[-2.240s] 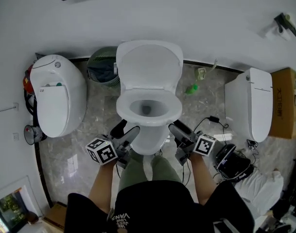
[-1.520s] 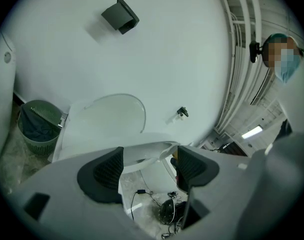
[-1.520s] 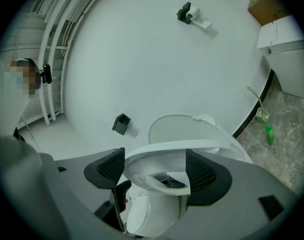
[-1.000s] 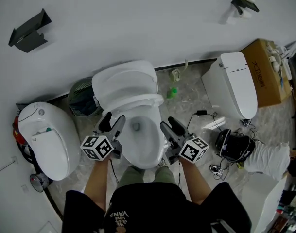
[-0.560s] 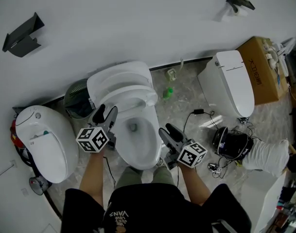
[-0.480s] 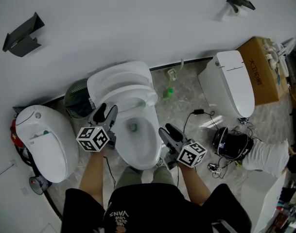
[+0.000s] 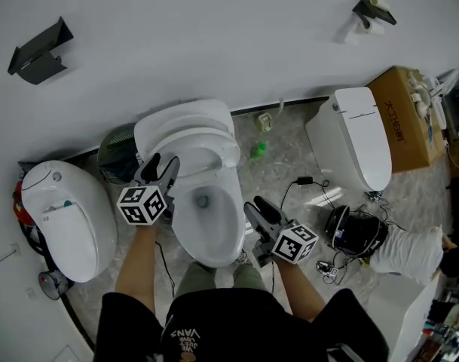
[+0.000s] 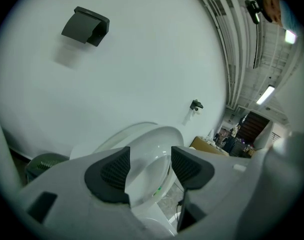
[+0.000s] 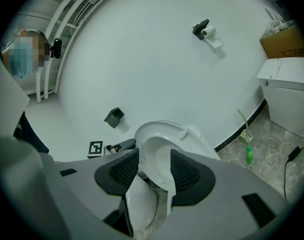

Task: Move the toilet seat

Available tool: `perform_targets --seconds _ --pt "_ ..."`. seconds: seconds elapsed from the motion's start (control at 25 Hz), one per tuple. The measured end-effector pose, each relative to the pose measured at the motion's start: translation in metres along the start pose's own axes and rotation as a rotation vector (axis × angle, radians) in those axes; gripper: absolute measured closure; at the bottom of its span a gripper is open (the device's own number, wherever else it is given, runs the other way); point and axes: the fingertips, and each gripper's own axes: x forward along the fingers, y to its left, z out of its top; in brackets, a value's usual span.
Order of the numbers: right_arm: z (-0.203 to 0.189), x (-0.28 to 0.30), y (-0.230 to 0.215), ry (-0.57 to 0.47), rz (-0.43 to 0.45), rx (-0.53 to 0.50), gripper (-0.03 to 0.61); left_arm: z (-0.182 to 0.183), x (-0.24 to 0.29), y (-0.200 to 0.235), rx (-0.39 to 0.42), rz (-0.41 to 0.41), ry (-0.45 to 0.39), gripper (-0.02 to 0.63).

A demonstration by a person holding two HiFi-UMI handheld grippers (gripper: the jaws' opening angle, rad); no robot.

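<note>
Left hand-held gripper (image 7: 161,165) is up at the left edge of the toilet seat (image 7: 208,145), its jaws just closed down to a middling gap, with the seat's rim running between the pads, which look set against it. The seat itself stands tilted up off the bowl (image 7: 206,232), close in front of the raised lid (image 7: 180,118). Over on the other side, the right hand-held gripper (image 7: 256,205) hangs just beside the bowl's right flank, jaws about half apart and just closing further, with nothing caught between them; only seat and bowl show beyond the gap. A green bin (image 7: 116,151) stands left of the toilet, and a green bottle (image 7: 258,150) lies on the floor to its right.
</note>
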Motion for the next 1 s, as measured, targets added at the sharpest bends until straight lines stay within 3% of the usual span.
perform_targets --seconds 0.32,0.64,0.8,1.0 --pt "0.002 -0.017 -0.006 0.013 -0.016 -0.001 0.396 0.000 0.002 -0.011 0.006 0.010 -0.008 0.345" --pt "0.008 -0.021 0.004 0.023 0.042 -0.028 0.397 0.003 -0.028 -0.033 0.008 0.049 -0.073 0.394" --pt "0.010 -0.025 0.014 0.037 0.070 -0.093 0.412 0.006 -0.055 -0.045 0.045 0.116 -0.110 0.486" --pt "0.013 -0.031 0.020 0.058 0.059 -0.195 0.506 0.013 -0.092 -0.068 0.134 0.179 -0.161 0.601"
